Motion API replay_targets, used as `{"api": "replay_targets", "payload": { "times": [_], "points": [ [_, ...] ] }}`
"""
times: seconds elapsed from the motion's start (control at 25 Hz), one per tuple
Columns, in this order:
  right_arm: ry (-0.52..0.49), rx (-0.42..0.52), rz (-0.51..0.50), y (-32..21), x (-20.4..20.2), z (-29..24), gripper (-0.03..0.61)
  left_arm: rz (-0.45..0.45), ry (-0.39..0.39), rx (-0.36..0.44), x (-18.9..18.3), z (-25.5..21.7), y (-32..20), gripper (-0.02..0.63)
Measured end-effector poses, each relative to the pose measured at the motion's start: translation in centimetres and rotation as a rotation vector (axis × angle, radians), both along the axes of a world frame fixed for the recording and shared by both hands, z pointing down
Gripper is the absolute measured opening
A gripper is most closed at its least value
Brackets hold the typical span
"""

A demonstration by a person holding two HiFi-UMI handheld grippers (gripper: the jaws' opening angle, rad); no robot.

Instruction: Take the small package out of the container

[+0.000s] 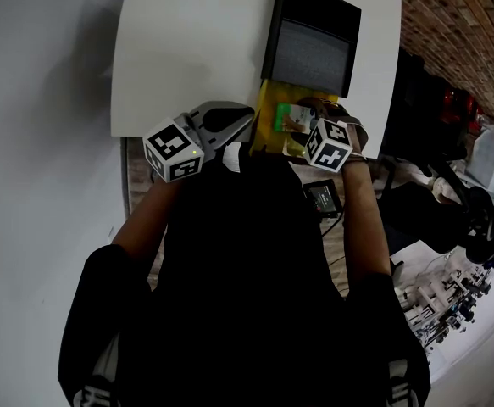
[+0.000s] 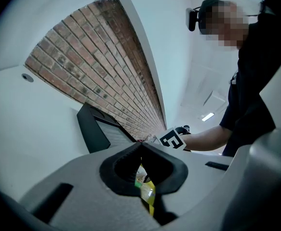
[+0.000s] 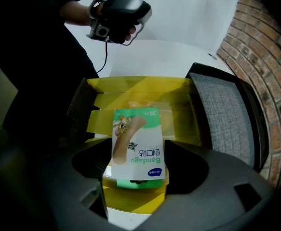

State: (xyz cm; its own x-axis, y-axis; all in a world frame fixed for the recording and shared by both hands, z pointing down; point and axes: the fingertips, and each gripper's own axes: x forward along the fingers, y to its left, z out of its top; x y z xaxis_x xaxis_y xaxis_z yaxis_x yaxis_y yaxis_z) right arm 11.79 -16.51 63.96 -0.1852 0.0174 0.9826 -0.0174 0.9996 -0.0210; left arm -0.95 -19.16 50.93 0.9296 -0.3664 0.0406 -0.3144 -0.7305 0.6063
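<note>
We note the right tool (image 3: 136, 153) pointing down into the yellow box (image 3: 140, 84) on the white tabletop (image 1: 187, 49); its jaws seem to pinch the bandage packet (image 3: 136, 136), upright inside the box. We see the left tool (image 2: 141, 147) clamped on the box's yellow edge

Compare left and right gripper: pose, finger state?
Left gripper points level at the yellow container's side; right gripper points steeply down into it. Left fingers are closed on a yellow edge; right fingers stand wide around the bandage package, contact unclear. Both are at the same container.
</note>
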Motion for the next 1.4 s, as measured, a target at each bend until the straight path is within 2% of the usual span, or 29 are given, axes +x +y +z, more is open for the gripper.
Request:
{"api": "replay_targets", "payload": {
  "times": [0.24,0.72,1.4],
  "points": [
    [-0.003,0.031,0.001,0.1,0.0,-0.4,0.344,0.005,0.008,0.012,0.2,-0.4,0.1,0.015],
    [-0.052,0.161,0.009,-1.3,-1.2,-3.9,0.330,0.028,0.011,0.052,0.1,-2.2,0.6,0.015],
    [-0.058,0.177,0.024,0.3,-1.8,-4.9,0.311,0.036,0.009,0.071,-0.9,-2.7,2.0,0.015]
  ]
}}
